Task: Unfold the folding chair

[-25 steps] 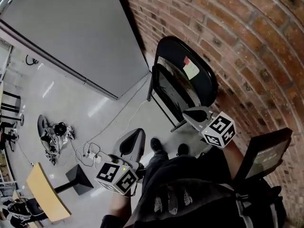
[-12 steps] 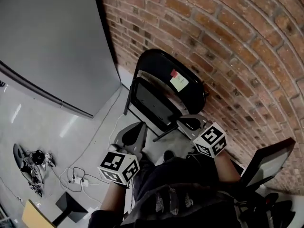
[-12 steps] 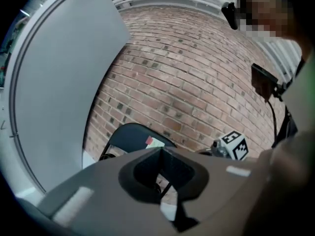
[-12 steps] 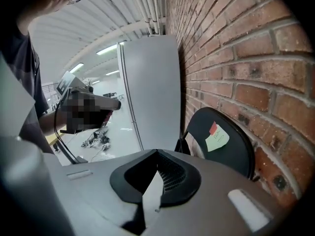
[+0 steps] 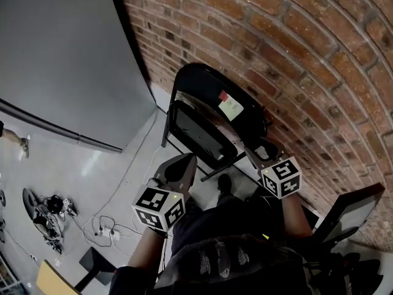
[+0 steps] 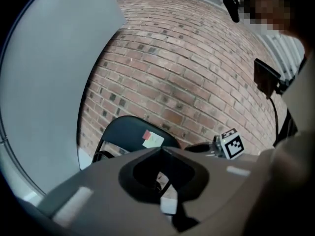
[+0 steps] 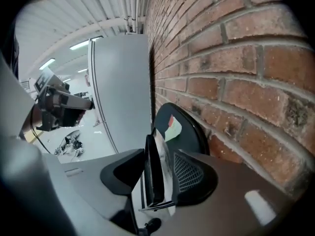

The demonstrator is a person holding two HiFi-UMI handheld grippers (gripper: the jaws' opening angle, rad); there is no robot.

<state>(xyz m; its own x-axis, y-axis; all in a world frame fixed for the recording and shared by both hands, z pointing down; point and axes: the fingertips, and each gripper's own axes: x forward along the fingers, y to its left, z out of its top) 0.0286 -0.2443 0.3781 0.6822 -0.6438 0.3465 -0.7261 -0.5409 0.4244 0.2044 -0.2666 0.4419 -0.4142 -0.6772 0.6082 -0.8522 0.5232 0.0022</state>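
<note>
1. The folding chair (image 5: pixel 212 103) stands folded up against the brick wall (image 5: pixel 295 54), its black seat flat against the backrest and its legs on the pale floor (image 5: pixel 116 165). A small note with a red corner (image 5: pixel 229 107) is stuck on the backrest.
2. The person stands right in front of it, one dark shoe (image 5: pixel 225 183) just short of the chair's feet.
3. The right gripper (image 5: pixel 258 155) is up beside the lower right corner of the seat, close to the wall. Its jaws have just been opening and now stand spread. In the right gripper view the thin edge of the seat lines up in the gap between them, but the pads are not pressing on it, and I cannot tell whether the seat is truly inside the gap or a little beyond it.
4. The left gripper (image 5: pixel 179 168) hangs lower and to the left, near the seat's bottom edge but apart from it. Its jaws are pressed together with nothing pinched between them.
5. Each gripper carries its marker cube at the back, the left one (image 5: pixel 159 208) over the person's knee.
6. To the left of the chair a tall grey panel (image 5: pixel 61 60) meets the brickwork, and cables (image 5: pixel 104 226) trail across the floor below it.
</note>
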